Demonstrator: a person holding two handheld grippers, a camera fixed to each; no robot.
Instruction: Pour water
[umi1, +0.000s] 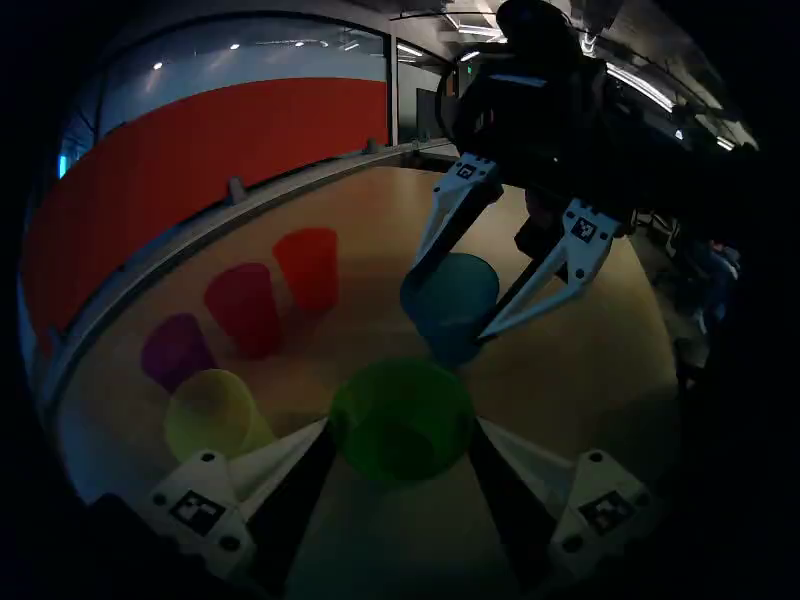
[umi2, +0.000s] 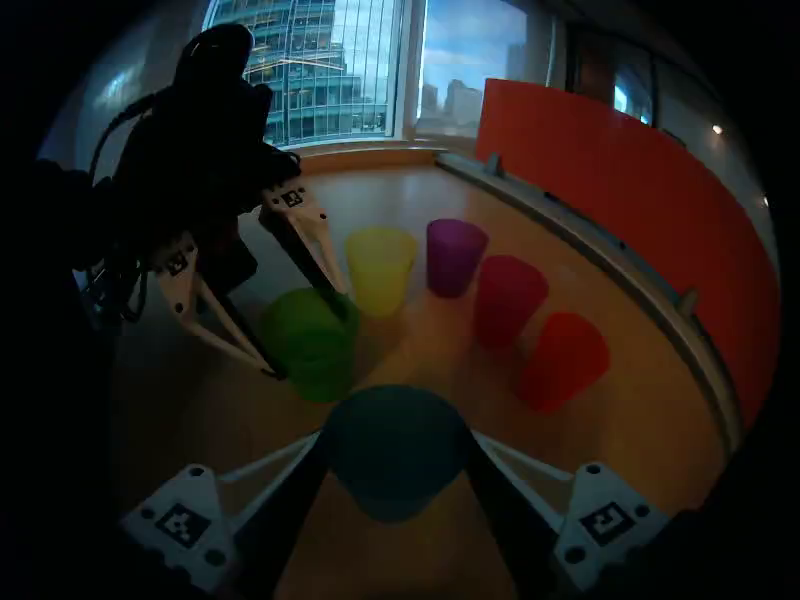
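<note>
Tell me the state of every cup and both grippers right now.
left gripper: shut on green cup
right gripper: shut on teal cup
green cup: upright, gripped, contents unclear
teal cup: upright, gripped, contents unclear
yellow cup: upright, free
purple cup: upright, free
magenta cup: upright, free
red cup: upright, free
</note>
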